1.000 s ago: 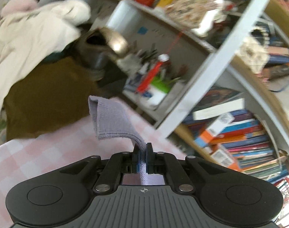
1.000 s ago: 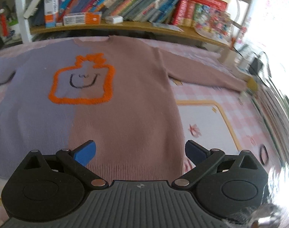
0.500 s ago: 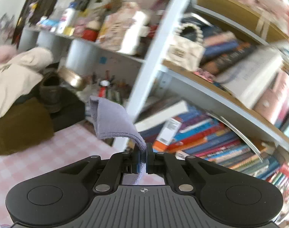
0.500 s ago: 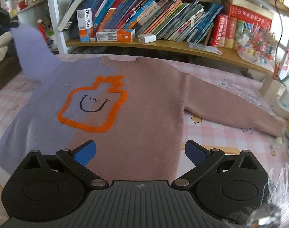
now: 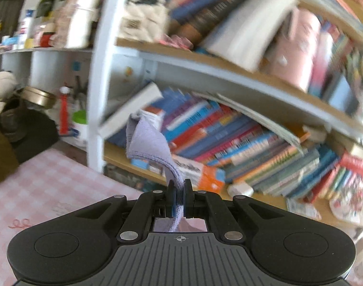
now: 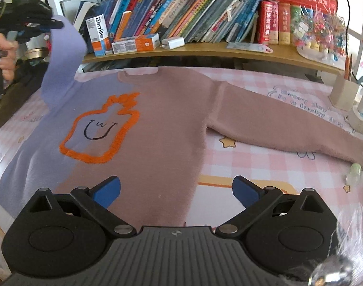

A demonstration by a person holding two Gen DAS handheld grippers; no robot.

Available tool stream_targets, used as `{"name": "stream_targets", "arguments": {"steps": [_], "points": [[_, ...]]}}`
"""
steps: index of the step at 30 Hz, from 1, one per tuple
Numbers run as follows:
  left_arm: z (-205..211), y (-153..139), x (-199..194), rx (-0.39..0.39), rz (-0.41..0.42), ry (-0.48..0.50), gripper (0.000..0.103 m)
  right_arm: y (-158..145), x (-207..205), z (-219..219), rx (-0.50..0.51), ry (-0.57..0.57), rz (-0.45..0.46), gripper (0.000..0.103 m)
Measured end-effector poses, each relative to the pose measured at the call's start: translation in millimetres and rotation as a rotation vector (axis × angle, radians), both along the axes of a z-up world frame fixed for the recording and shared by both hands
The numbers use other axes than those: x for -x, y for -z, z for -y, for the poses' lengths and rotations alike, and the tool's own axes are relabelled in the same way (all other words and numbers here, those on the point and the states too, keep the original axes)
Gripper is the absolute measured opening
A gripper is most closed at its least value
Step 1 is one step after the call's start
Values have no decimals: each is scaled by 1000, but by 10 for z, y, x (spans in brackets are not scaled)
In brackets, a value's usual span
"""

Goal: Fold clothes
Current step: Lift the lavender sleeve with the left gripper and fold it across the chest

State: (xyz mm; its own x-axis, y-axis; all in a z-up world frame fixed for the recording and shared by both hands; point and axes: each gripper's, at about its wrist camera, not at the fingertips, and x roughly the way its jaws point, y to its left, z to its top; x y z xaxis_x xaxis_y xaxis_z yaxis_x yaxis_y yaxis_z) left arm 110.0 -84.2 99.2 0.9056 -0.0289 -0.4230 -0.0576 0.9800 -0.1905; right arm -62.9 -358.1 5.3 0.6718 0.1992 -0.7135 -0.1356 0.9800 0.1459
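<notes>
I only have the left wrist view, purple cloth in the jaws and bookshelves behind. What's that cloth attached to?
Observer: It's the purple sleeve of a sweater lying flat on the pink checked tablecloth.
Operator: Is the other sleeve up too?
Observer: No, the brown sleeve lies stretched out flat.
Operator: And the right gripper?
Observer: The right gripper is open above the sweater's hem, holding nothing.

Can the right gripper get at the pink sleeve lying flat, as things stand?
Probably yes. The right gripper has its jaws open and empty, and the pink sleeve lies flat and uncovered on the checked cloth, with nothing between them.
</notes>
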Motion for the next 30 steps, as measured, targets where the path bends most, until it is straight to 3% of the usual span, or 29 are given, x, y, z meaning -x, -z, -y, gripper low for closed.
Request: {"name": "stream_targets", "arguments": {"steps": [9, 18, 28, 30], "points": [[502, 362, -147, -120, -84, 44, 3, 15, 1, 95, -16, -9, -11, 101], [950, 728, -91, -260, -109, 86, 4, 35, 13, 86, 11, -60, -38, 101], [1059, 937, -194, -313, -123, 99, 4, 54, 45, 169, 46, -59, -61, 101], [1103, 997, -251, -334, -157, 113, 6, 63, 56, 183, 53, -54, -67, 101]]}}
